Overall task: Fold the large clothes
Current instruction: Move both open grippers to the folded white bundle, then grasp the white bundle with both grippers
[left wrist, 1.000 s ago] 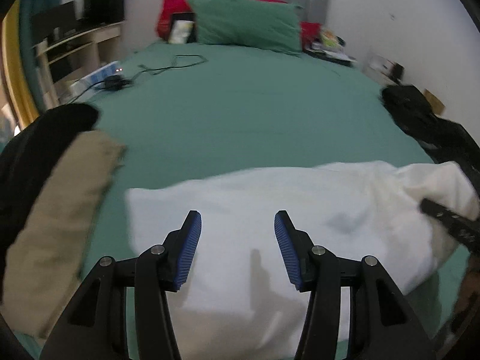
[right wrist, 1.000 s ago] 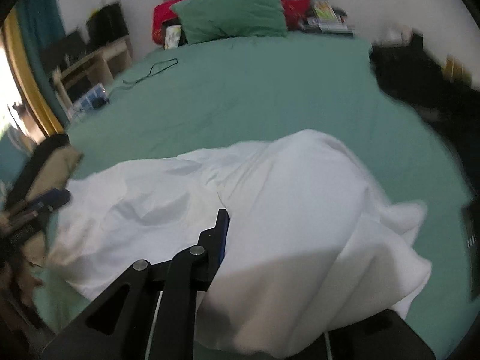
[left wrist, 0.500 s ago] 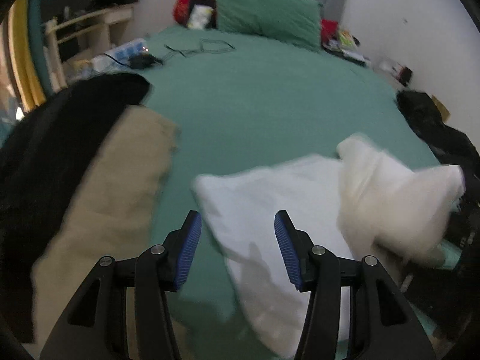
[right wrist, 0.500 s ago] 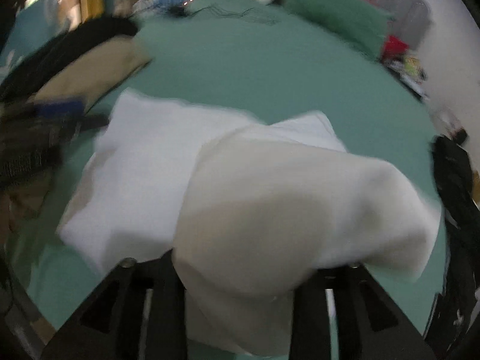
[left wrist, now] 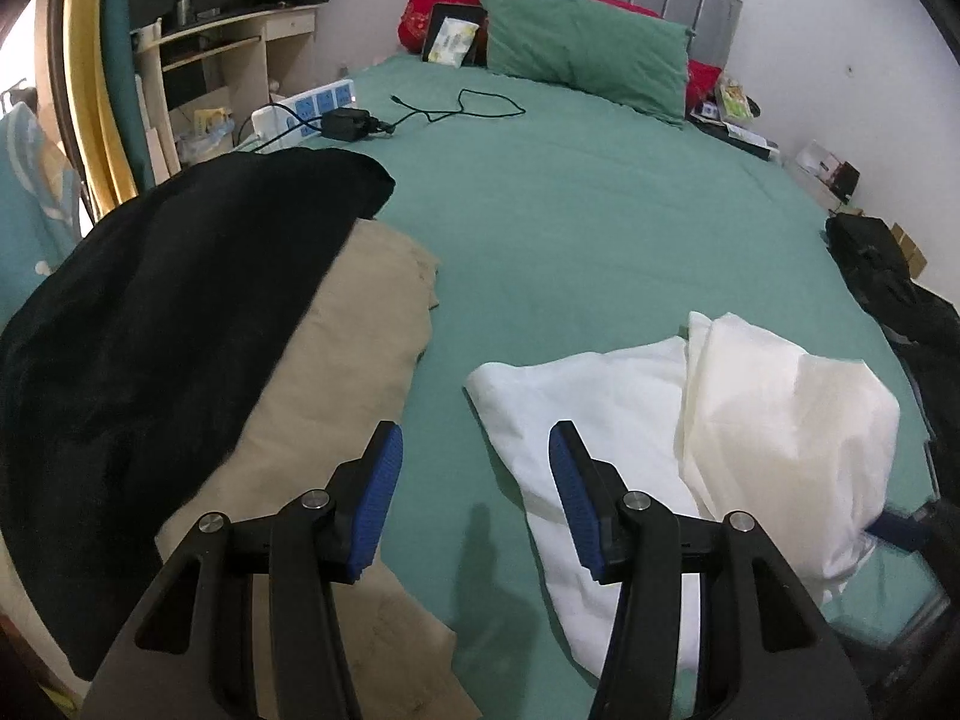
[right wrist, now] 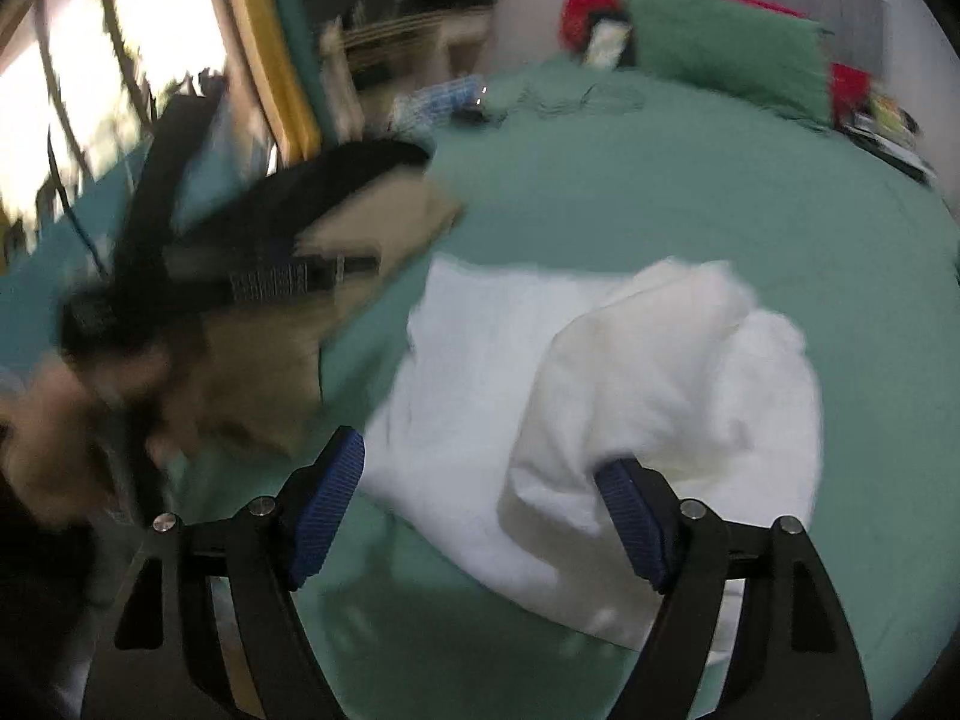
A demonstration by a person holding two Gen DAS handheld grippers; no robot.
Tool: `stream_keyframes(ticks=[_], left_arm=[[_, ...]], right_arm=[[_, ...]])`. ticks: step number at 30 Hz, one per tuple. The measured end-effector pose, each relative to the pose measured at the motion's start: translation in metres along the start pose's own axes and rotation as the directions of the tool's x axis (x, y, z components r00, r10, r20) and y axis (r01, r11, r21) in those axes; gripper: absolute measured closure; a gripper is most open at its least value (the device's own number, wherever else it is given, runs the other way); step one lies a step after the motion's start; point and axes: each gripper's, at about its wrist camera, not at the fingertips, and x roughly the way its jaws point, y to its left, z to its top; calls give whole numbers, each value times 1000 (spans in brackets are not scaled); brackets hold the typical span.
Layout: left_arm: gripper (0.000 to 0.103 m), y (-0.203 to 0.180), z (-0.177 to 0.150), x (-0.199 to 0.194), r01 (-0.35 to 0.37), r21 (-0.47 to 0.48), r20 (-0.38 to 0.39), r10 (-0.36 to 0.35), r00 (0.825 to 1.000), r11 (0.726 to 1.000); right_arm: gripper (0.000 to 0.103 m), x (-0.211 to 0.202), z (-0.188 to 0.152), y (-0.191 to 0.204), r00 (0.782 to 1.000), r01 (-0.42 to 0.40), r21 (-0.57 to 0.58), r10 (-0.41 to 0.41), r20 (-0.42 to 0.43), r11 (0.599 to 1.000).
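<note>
The white garment (left wrist: 708, 420) lies on the green bed sheet (left wrist: 570, 222) near the foot edge of the bed, toward its right side. One portion is folded over onto the rest, forming a thicker, cream-toned layer on the right half; the left portion lies flat in a single layer and ends in a blunt corner.

The left gripper (left wrist: 474, 480) hangs over the foot edge with its jaws apart and nothing between the blue pads (left wrist: 378, 498). Below the gap is bare sheet. The right-hand finger overlaps the left margin of the garment in the left wrist view (contact cannot be confirmed).

The right gripper (right wrist: 480, 498) has just been opening; its jaws now stand wide. The garment's folded layer lies partly between them and drapes over the tip of the right-hand finger, but the pads do not press on the cloth. This view is motion-blurred.

A beige garment (left wrist: 336, 372) and a black garment (left wrist: 168, 300) are stacked along the left edge of the bed. A green pillow (left wrist: 582, 48) rests at the head edge.
</note>
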Motion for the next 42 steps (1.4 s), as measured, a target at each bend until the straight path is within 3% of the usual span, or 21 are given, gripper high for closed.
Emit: stream_keyframes(ticks=[3,5,8,9,12,16,19,22,26,30,34,38,39,40,41,42], left_arm=[[49,-2,2,-5,23,-14,9,-23,1000,1000],[49,-2,3,-7,27,-29,16,-27,1000,999],[49,0,6,-8,57,-68,4,-57,998,996],[49,-1,7,-9,70,-64,10,-69,998,996],[49,1,11,-11,46,-41,33,-44,998,998],[49,22,13,-2,16,-108,9,-15,1000,994],[49,41,15,1,11,-178,1,-11,1000,984],[49,56,17,0,12,-236,26,-6,1000,972],[49,57,18,5,54,-277,40,-44,998,959],[49,17,21,18,156,-168,21,-155,988,973],[49,-35,17,37,266,-26,-57,-268,962,963],[49,-64,1,62,242,59,-172,-229,958,968],[52,-64,-4,67,228,68,-189,-212,959,971],[84,-63,-8,71,214,75,-187,-197,962,974],[101,-63,-11,73,190,84,-195,-171,966,978],[101,-60,-14,74,172,82,-194,-154,969,982]], right_arm=[[25,-16,9,-26,997,21,129,-31,77,991],[24,-10,13,-42,995,39,228,-59,80,973],[24,23,15,-74,999,24,420,-35,18,907],[24,35,14,-85,1000,14,498,-20,6,867],[24,54,16,-85,999,-50,564,38,33,824],[24,80,39,-48,977,-210,454,206,58,866],[24,102,53,-9,937,-336,319,349,17,886],[24,106,58,29,913,-400,146,408,-29,905],[24,95,46,54,944,-320,-24,317,-93,947],[24,49,31,24,971,-236,-28,236,19,971],[24,18,18,-45,994,-88,153,76,82,984],[24,9,-6,-113,997,24,378,-50,57,925],[24,8,-13,-125,997,30,420,-57,51,907],[24,6,-20,-136,998,21,459,-48,49,888],[24,7,-24,-142,998,16,484,-45,48,875],[24,8,-30,-147,998,-2,503,-27,50,864]])
